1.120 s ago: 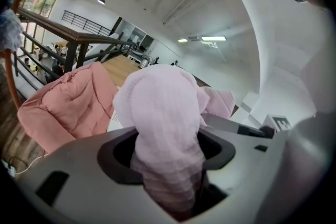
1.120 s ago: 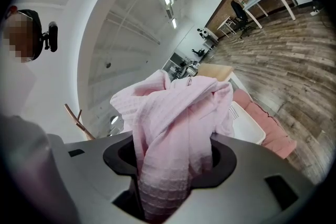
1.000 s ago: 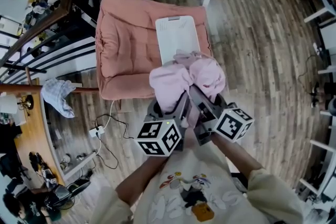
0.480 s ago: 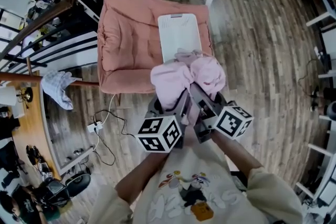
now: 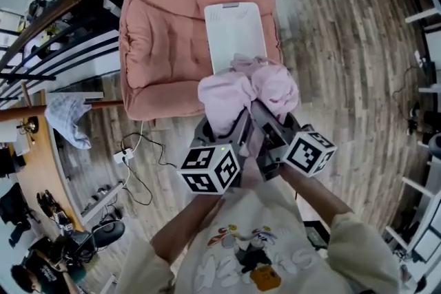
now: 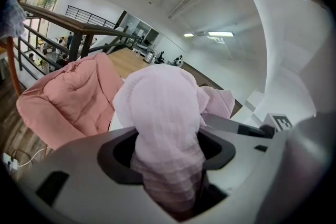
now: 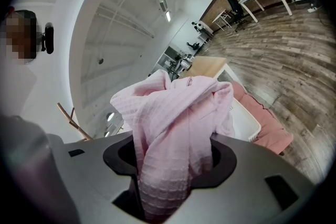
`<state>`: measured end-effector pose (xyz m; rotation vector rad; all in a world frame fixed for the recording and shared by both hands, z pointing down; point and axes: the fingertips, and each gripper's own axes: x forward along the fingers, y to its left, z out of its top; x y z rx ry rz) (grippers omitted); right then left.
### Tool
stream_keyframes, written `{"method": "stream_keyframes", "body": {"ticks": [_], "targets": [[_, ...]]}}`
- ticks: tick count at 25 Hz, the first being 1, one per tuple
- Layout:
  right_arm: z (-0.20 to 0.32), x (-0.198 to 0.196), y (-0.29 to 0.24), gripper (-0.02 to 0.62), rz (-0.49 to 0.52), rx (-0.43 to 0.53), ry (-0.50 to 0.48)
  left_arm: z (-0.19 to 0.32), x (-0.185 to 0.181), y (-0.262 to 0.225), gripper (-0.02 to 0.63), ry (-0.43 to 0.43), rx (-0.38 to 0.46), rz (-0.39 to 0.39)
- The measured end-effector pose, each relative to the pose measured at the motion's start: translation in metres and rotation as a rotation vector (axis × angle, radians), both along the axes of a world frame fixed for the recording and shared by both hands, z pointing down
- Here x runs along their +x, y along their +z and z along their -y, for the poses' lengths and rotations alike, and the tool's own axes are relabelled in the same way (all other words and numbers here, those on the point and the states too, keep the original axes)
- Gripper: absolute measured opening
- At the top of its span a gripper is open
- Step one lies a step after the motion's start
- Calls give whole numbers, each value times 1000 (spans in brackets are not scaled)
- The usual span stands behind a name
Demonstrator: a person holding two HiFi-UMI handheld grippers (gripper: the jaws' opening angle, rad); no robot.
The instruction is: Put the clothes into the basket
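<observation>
The step in hand is the carrying: the clothing is lifted and is on its way to the basket, not yet in it. The left gripper (image 5: pixel 233 133) has its jaws partly apart and closed on a thick fold of the pink waffle-weave garment (image 5: pixel 247 89); its own view shows the cloth filling the gap between the jaws. The right gripper (image 5: pixel 265 122) grips in the same manner, its jaws rather wide and packed with the same pink fabric. I cannot tell whether the bundle is one piece or two.

The white laundry basket (image 5: pixel 234 31) stands on a pink cushion (image 5: pixel 158 45). In the head view the bundle hangs in the air at the near end of the basket and covers its near rim; most of the basket lies beyond it and seems empty.

As I judge it, the next move calls for bringing both grippers forward together until the bundle is over the middle of the basket, then lowering it and opening both pairs of jaws at about the same time. Loose folds could catch on the near rim, so the cloth should pass clear above it.
</observation>
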<state>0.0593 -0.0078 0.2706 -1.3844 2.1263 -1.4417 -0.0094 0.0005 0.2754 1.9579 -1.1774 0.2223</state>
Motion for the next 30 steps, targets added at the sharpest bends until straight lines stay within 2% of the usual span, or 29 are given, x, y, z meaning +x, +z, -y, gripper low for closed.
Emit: {"method": "stream_keyframes", "body": {"ticks": [30], "targets": [[147, -1, 113, 247, -26, -156, 51, 153, 1, 114, 275, 98, -135, -28]]}}
